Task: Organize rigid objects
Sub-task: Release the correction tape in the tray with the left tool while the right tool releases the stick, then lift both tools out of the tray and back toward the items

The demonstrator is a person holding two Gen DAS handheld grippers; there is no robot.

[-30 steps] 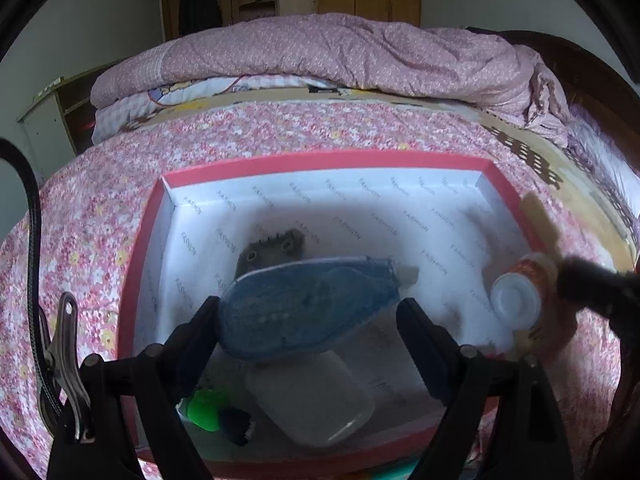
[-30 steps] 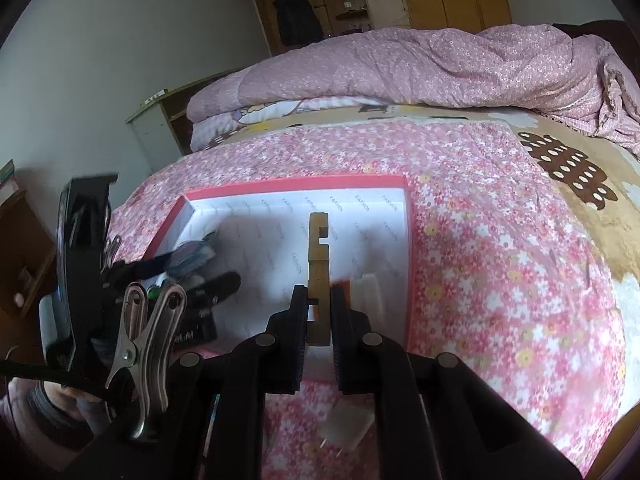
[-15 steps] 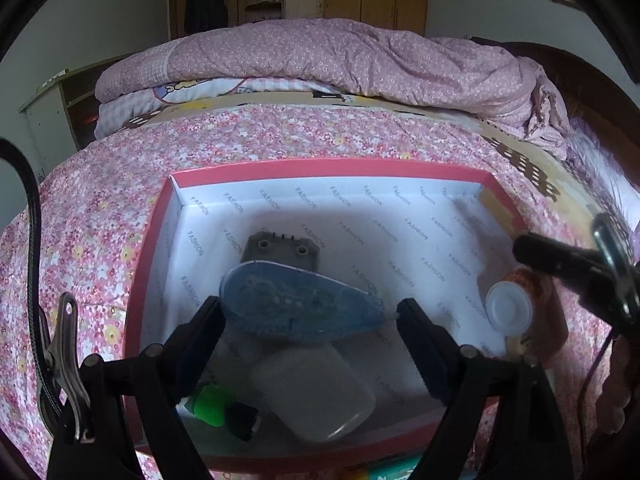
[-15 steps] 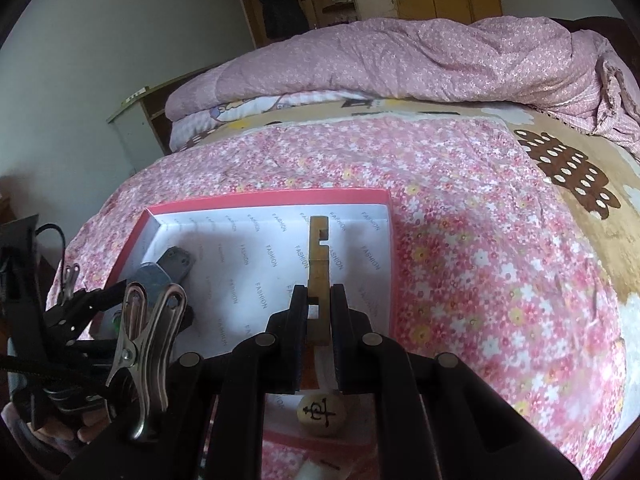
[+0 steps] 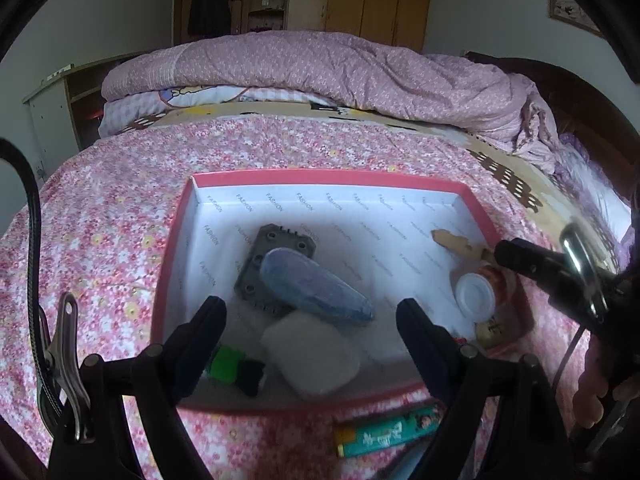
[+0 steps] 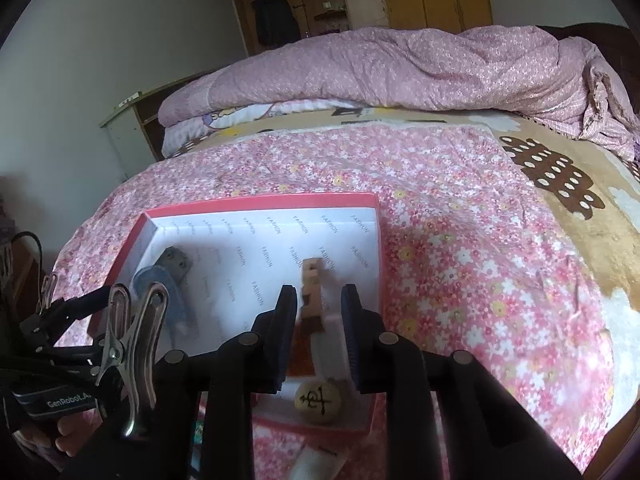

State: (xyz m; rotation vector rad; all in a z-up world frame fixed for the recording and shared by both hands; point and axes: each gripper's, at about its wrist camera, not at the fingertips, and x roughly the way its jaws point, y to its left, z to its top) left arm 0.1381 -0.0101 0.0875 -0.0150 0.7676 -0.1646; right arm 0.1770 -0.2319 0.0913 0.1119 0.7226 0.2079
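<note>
Your right gripper (image 6: pixel 318 312), jaws parted, brackets the wooden notched stick (image 6: pixel 311 292) by the box's (image 5: pixel 332 178) right wall: light, stiff; pinch mid-shaft. Left gripper (image 5: pixel 310 320): wide, empty.

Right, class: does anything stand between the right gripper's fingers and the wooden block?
Nothing visible does. The right gripper is open, and the wooden block sits in the gap between its fingers, over the red box. A white-capped bottle lies near its near end.
</note>
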